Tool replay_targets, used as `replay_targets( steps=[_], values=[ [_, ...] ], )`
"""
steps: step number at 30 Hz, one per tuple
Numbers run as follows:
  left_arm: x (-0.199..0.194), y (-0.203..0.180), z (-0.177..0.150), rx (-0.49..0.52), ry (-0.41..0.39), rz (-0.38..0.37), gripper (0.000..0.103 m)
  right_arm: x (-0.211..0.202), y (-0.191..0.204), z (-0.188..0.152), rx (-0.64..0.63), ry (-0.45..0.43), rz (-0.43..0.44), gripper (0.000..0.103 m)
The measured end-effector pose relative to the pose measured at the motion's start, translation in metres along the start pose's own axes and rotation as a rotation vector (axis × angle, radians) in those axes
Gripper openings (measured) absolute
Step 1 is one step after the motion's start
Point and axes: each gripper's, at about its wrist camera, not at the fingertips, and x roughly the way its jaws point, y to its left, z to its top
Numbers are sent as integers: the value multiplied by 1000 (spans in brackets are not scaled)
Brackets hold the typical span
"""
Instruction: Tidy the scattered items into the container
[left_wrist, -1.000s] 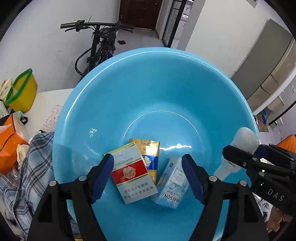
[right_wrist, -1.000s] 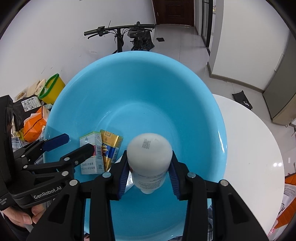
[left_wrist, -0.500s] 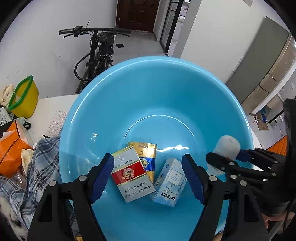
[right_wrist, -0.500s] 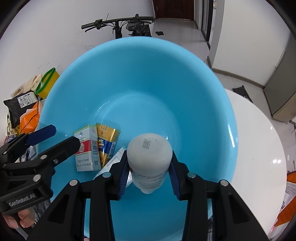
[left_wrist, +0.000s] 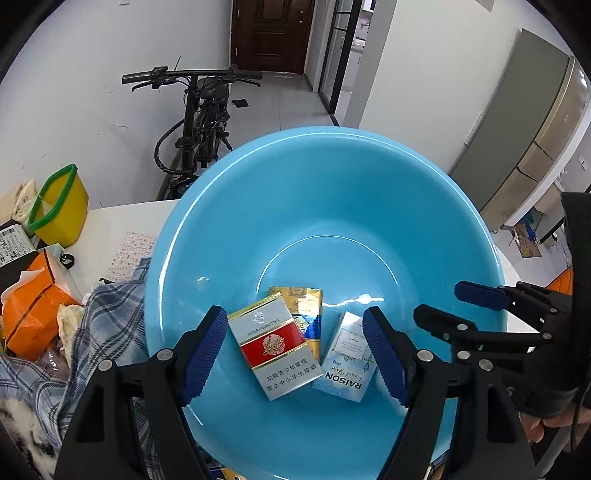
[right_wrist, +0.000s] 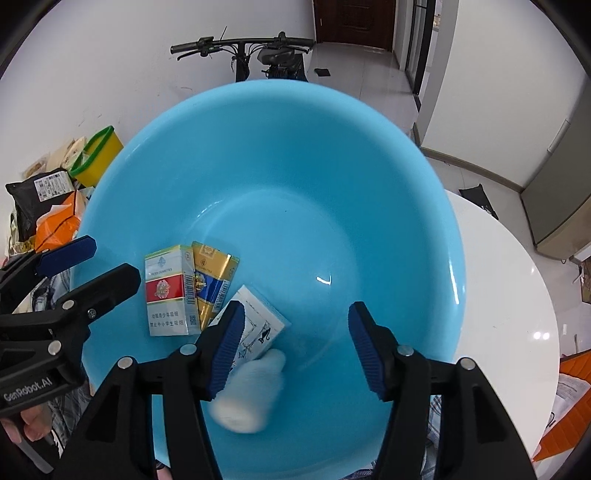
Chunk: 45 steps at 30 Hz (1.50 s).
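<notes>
A: The right gripper (right_wrist: 295, 347) has just been opening; its jaws now stand apart, and the white bottle (right_wrist: 251, 395) is free, blurred, low in the blue basin (right_wrist: 369, 166) at about seven o'clock.

B: And the left gripper (left_wrist: 295, 350)?

A: Spread and empty, above the red pack (left_wrist: 275, 349), gold pack (left_wrist: 304, 314) and pale blue pack (left_wrist: 347, 356).

B: I would lift the right one straight up, so the bottle is not touched.
</notes>
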Motion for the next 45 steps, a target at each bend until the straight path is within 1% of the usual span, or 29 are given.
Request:
replay_targets(
  steps=[6,9,12,14,16,17,18,19,20,21,22,23,24,26,27,28,30,32,36,38,40,42,44,45],
  values=[
    [-2,0,2,25,-3,27,78,-3,-2,-1,-4,2,-13,57],
    [-2,2,1,15,4,33,78,-5,-4,0,7,-10,-9,58],
    [-5,2,0,14,-26,27,78,-9,-10,1,48,-43,-5,58],
    [-14,2,-1,17,-87,32,78,-17,-12,1,56,-98,-8,59],
    [-23,1,-2,25,-155,23,78,-31,-13,0,47,-197,-3,73],
    [-29,1,-3,30,-194,22,78,-37,-13,-1,49,-244,-5,77],
    [-35,1,-5,32,-243,24,80,-45,-14,-4,53,-304,-10,83],
    [-40,1,-7,33,-290,26,88,-52,-14,-7,54,-361,-18,89],
    [-46,1,-8,32,-334,26,92,-56,-12,-9,50,-396,-28,91],
    [-50,2,-10,29,-373,23,93,-61,-10,-13,39,-431,-58,91],
    [-53,3,-11,27,-392,14,97,-65,-8,-16,26,-459,-88,91],
    [-56,4,-12,25,-402,-2,103,-68,-4,-20,6,-489,-107,91],
    [-58,5,-12,23,-407,-13,103,-71,-1,-24,-19,-515,-115,91],
    [-60,8,-13,17,-414,-2,103,-74,5,-26,-48,-542,-125,95],
    [-61,9,-14,16,-417,5,103,-77,6,-28,-56,-557,-130,100],
    [-62,9,-15,16,-419,10,103,-79,7,-28,-58,-572,-138,103],
    [-64,11,-17,13,-426,24,103,-86,7,-29,-45,-610,-170,103],
    [-68,14,-21,6,-442,29,103,-91,5,-31,-31,-624,-189,103],
    [-73,18,-27,-9,-432,15,103,-97,-1,-31,-9,-631,-192,103],
    [-80,19,-32,-8,-441,24,103,-101,-2,-34,-7,-638,-181,103],
    [-90,19,-40,-10,-483,32,103,-107,-4,-40,-8,-641,-180,103],
    [-102,19,-48,-8,-517,23,103,-114,-4,-46,-11,-647,-163,103],
    [-112,17,-57,4,-520,23,103,-124,-3,-57,-15,-659,-144,103],
    [-116,16,-62,12,-510,44,103,-129,-2,-63,-20,-661,-128,103]
  ],
)
